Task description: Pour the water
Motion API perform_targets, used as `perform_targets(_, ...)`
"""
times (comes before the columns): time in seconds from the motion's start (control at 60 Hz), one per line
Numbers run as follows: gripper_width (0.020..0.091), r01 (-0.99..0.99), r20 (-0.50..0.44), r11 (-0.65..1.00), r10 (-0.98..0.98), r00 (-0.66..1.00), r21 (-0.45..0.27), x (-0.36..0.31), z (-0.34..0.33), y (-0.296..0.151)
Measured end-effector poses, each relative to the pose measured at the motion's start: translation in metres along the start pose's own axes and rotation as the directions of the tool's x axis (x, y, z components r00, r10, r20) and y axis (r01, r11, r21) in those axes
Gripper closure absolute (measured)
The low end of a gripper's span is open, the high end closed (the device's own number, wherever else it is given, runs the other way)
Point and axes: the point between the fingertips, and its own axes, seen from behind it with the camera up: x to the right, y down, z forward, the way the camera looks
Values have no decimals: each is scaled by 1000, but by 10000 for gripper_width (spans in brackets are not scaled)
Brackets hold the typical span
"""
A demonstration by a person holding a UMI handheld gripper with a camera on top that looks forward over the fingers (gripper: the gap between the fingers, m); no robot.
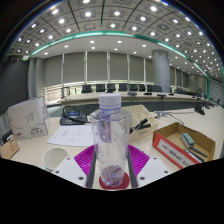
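One clear plastic bottle [110, 140] stands upright between the two fingers of the gripper [111, 168], its base down among the pink pads [86, 157]; the pads seem to press its sides, so I judge the claw clenched on it, though contact is hard to confirm. Going from nine o'clock across: a whitish box [27, 117] sits on the table [160, 158], with a small brown object [9, 149] at the table's near edge below it; a pale round thing, perhaps a cup [55, 157], lies just at eight o'clock of the fingers, and could be the pouring target, but I cannot tell. Papers [72, 135] lie beyond the bottle. At three to four o'clock an open cardboard box with red sides [184, 143] holds some items. As for progress, the bottle looks grasped but untilted, so pouring itself appears not yet begun; lifting, moving over a vessel and tipping remain. Open table shows between bottle and cardboard box, and the room beyond is wide; the near table edge lies close at six o'clock.
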Motion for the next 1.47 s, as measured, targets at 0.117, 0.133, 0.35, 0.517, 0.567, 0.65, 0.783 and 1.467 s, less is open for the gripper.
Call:
perform_targets(0.117,243,-19,11,992,20,1000,-125,-8,-1,21)
perform_targets(0.133,272,-24,14,991,26,1000,-135,-9,-2,22)
perform_targets(0.35,247,-18,-49,978,8,999,-207,-11,-50,6)
perform_targets(0.517,248,-11,-69,964,-8,998,-264,-31,-121,-18)
perform_targets(0.567,247,-15,-85,951,-12,996,-309,-37,-147,-17)
perform_targets(0.65,246,1,-101,940,-38,994,-341,-49,-195,-22)
perform_targets(0.783,249,47,-105,929,-91,990,-366,-74,-262,-23)
perform_targets(1.467,247,94,-29,937,-110,994,-337,-130,-371,-14)
